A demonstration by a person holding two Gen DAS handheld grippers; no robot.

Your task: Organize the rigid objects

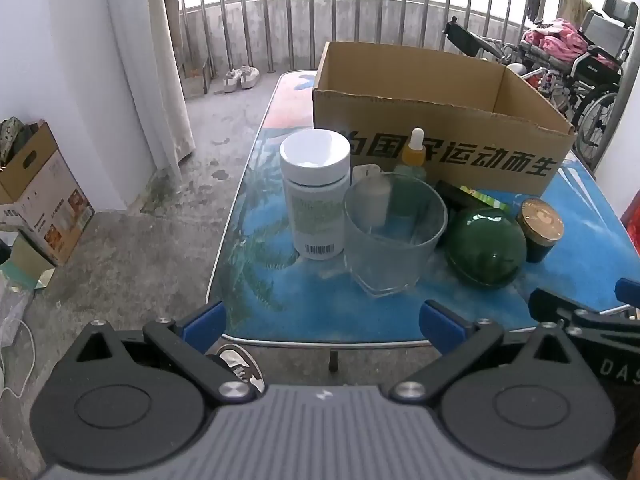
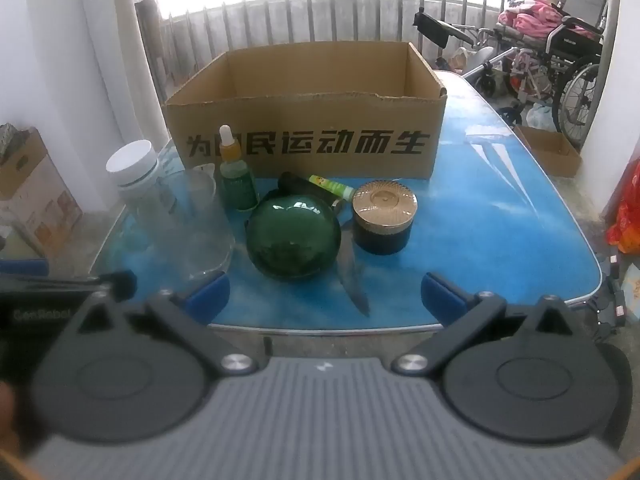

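Note:
An open cardboard box (image 1: pixel 440 120) (image 2: pixel 308 136) stands at the back of a blue table (image 2: pixel 500 208). In front of it stand a white-lidded bottle (image 1: pixel 316 192) (image 2: pixel 138 178), a clear glass cup (image 1: pixel 394 236) (image 2: pixel 192 224), a dropper bottle (image 1: pixel 416 152) (image 2: pixel 236 172), a green glass dome (image 1: pixel 486 246) (image 2: pixel 293 236), a dark jar with a gold lid (image 1: pixel 540 228) (image 2: pixel 383 218) and a small green tube (image 2: pixel 330 186). My left gripper (image 1: pixel 324 326) hangs open above the near table edge, before the cup. My right gripper (image 2: pixel 325 296) is open too, short of the dome. Neither holds anything.
A knife (image 2: pixel 352 280) lies on the table right of the dome. A printed carton (image 1: pixel 36 192) sits on the concrete floor at left. Wheelchairs (image 2: pixel 560 60) and a small box (image 2: pixel 550 156) crowd the right. A railing (image 1: pixel 320 12) closes the balcony behind.

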